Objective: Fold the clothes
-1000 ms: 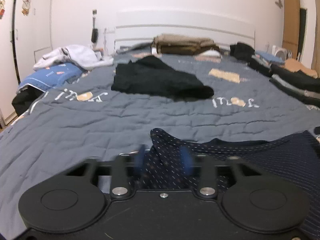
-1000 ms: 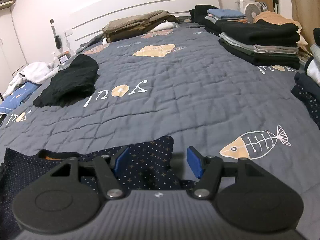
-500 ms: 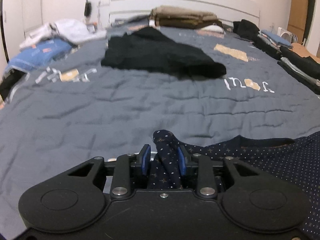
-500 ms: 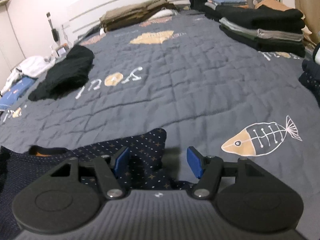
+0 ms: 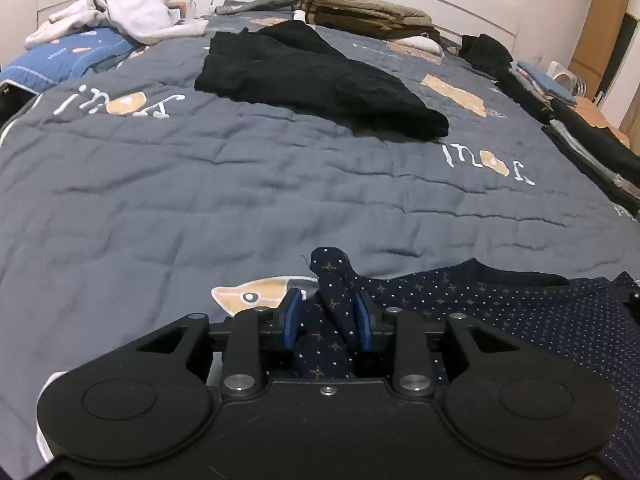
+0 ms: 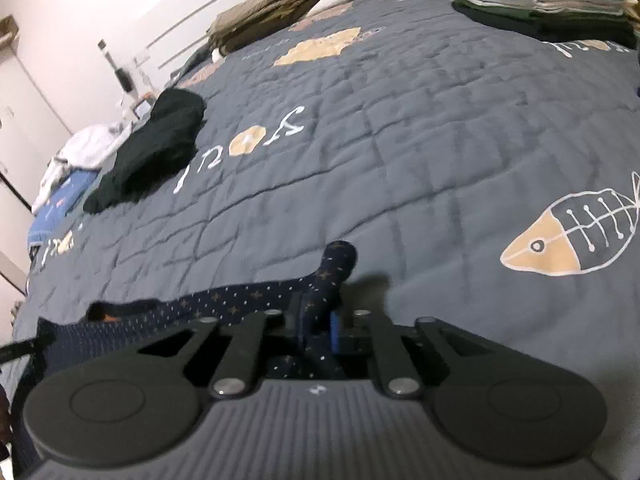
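A navy garment with small dots and gold crosses [image 5: 500,304] lies at the near edge of the grey quilted bed [image 5: 240,200]. My left gripper [image 5: 326,314] is shut on a bunched corner of it, and the fabric pokes up between the blue pads. In the right wrist view the same navy garment [image 6: 224,304] stretches off to the left. My right gripper [image 6: 318,330] is shut on its other corner, which sticks up past the fingertips. The collar opening [image 6: 120,308] shows between the two grips.
A loose black garment [image 5: 312,76] lies mid-bed. Folded stacks [image 6: 540,4] line the right side, and brown folded items [image 5: 360,8] sit by the headboard. White and blue clothes [image 5: 100,24] are heaped at the far left. A fish print [image 6: 572,236] marks the quilt on the right.
My right gripper went from open to shut on the garment's corner and tilted. My left gripper closed on its corner earlier and has lifted a little; the view has shifted.
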Available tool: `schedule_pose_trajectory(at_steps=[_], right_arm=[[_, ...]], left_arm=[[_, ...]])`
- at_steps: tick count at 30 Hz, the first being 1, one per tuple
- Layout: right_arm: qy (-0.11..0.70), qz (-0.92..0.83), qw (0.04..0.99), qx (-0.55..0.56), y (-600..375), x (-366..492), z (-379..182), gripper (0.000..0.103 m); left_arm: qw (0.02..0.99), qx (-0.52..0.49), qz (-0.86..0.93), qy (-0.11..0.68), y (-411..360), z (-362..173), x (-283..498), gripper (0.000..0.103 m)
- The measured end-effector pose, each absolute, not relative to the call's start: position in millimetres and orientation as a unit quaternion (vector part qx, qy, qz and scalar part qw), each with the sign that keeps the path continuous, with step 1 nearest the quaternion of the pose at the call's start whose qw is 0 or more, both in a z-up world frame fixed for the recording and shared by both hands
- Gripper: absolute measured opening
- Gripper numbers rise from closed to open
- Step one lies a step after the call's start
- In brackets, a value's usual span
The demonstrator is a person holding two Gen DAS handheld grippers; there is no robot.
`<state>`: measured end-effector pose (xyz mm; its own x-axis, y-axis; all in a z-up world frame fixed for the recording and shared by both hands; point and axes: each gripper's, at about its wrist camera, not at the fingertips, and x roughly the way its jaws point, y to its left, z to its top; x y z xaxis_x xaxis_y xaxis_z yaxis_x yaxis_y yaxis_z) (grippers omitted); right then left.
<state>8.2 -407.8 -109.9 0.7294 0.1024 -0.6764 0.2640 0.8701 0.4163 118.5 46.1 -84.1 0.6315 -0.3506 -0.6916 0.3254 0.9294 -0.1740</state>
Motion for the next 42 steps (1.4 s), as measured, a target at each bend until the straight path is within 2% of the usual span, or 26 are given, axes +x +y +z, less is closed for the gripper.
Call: schedule_pose_trajectory(at_steps=[2,3,4,12,17,23,26,28,30,32,34,36,39,42], right_arm=[[0.359,-0.046,0.896,0.258,-409.8,8.6,-109.3,0.006],[0.354,-0.048,0.897,0.259,-409.8,8.6,-108.1,0.006],[0.349,-0.050,0.899,0.259,-409.8,8.5,-106.9,0.005],[0.317,-0.058,0.910,0.259,-414.6,21.1,-94.6,0.005],[0.303,-0.061,0.917,0.254,-417.8,31.8,-87.7,0.005],[0.354,-0.051,0.909,0.216,-410.6,54.2,-112.5,0.005],[0.377,-0.045,0.907,0.180,-400.2,62.3,-120.4,0.006],[0.375,-0.045,0.910,0.172,-397.6,58.5,-116.7,0.009],[0.380,-0.043,0.907,0.175,-398.1,53.4,-106.9,0.012],[0.381,-0.041,0.906,0.179,-398.6,46.6,-95.3,0.019],[0.362,-0.040,0.912,0.189,-398.0,33.7,-80.2,0.034],[0.347,-0.046,0.914,0.207,-394.5,15.4,-65.4,0.042],[0.323,-0.045,0.912,0.247,-385.8,-15.9,-48.1,0.047],[0.310,-0.032,0.907,0.284,-368.4,-51.7,-40.2,0.049]], left_arm=[[0.906,-0.010,-0.192,0.376,43.8,-84.3,117.1,0.026],[0.909,-0.015,-0.194,0.368,44.2,-83.2,116.7,0.012],[0.910,-0.026,-0.196,0.363,46.5,-81.0,117.2,0.009],[0.937,-0.046,-0.195,0.287,51.9,-41.6,123.6,0.008],[0.932,-0.027,-0.184,0.310,39.7,-55.5,143.5,0.008],[0.918,-0.006,-0.164,0.362,40.3,-87.2,154.3,0.008],[0.912,-0.009,-0.155,0.380,44.4,-94.1,154.8,0.013],[0.916,-0.023,-0.149,0.372,51.4,-87.9,152.0,0.026],[0.923,-0.034,-0.140,0.356,59.3,-76.4,145.4,0.028],[0.925,-0.050,-0.140,0.349,65.9,-66.1,132.8,0.031],[0.925,-0.067,-0.144,0.346,69.3,-60.3,114.2,0.043],[0.924,-0.084,-0.147,0.343,72.7,-54.5,95.7,0.046],[0.922,-0.109,-0.153,0.338,77.8,-45.8,67.8,0.059],[0.920,-0.134,-0.158,0.334,82.8,-37.1,39.9,0.060]])
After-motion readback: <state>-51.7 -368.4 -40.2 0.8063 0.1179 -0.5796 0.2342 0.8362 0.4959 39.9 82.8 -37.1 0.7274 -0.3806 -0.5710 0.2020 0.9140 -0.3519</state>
